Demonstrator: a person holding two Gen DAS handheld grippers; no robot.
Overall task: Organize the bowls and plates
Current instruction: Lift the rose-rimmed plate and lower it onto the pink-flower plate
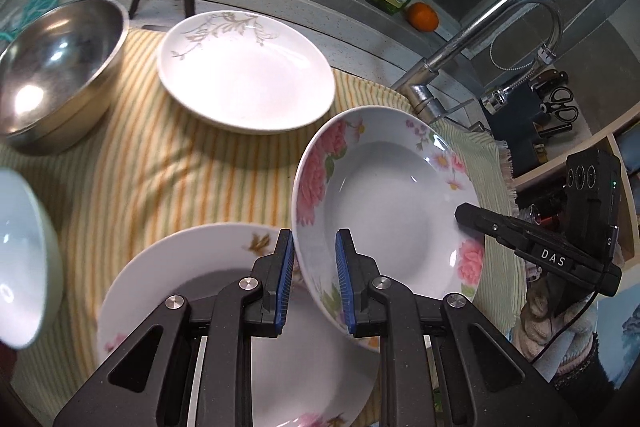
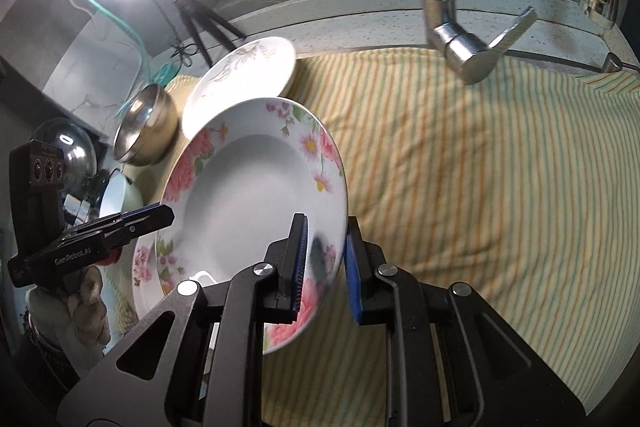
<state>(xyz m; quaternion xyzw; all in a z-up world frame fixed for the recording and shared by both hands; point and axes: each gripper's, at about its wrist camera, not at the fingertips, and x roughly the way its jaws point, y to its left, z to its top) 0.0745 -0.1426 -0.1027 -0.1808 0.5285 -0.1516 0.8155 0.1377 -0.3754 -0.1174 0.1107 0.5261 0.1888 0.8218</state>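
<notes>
- Your left gripper (image 1: 315,281) pinches the left rim of the pink-flower deep plate (image 1: 384,203), with one blue pad on each side.
- Your right gripper (image 2: 327,265) pinches the opposite rim of that same plate.
- The plate is tilted and lifted off the striped cloth (image 2: 480,167).
- Under it, a second flowered plate (image 1: 168,291) lies flat on the cloth.
- Farther back sit a white leaf-pattern plate (image 1: 246,73) and a steel bowl (image 1: 56,71).
- A white bowl (image 1: 18,259) is at the left edge.
</notes>
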